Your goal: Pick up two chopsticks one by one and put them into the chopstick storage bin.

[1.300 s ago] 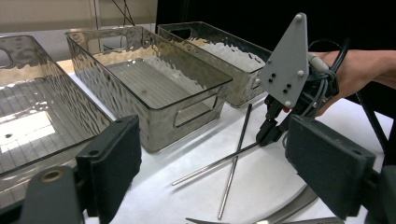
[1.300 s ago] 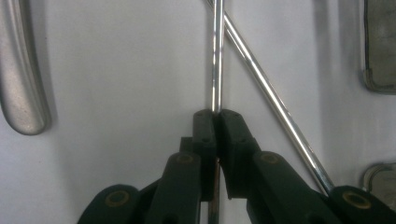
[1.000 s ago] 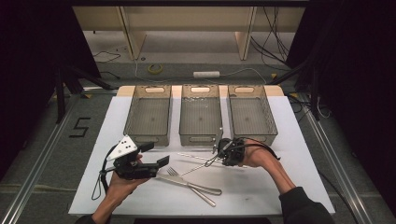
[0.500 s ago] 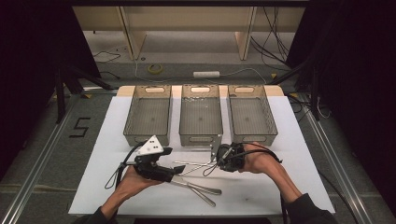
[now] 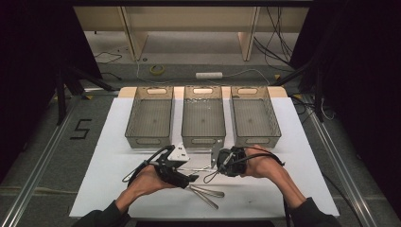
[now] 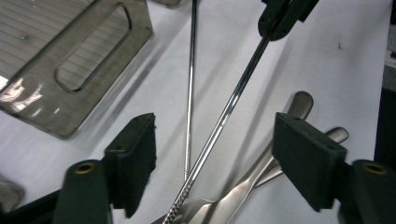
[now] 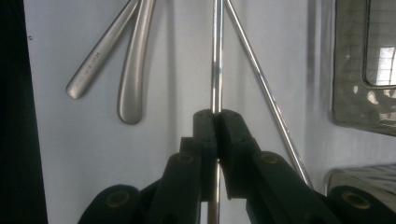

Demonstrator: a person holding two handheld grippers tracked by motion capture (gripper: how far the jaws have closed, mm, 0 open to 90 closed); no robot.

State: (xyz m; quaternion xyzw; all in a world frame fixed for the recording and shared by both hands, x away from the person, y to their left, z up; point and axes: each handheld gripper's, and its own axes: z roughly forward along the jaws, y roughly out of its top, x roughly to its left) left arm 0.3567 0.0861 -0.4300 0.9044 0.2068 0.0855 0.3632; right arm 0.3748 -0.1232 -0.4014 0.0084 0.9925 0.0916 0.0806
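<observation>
A single numeral, "5" (image 5: 81, 128), is marked in dark strokes on the grey floor (image 5: 42, 156) at the middle left of the high view, just beside the left edge of the white desk (image 5: 108, 156). In the right gripper view, small stamped lettering runs along the handle of a piece of steel cutlery (image 7: 100, 51) at the upper left of the frame; the characters are too small and blurred to read. No other text, label or brand is legible.

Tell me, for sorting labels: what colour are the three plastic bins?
Translucent smoky grey, seen best in the high view: left bin, middle bin, right bin.
</observation>
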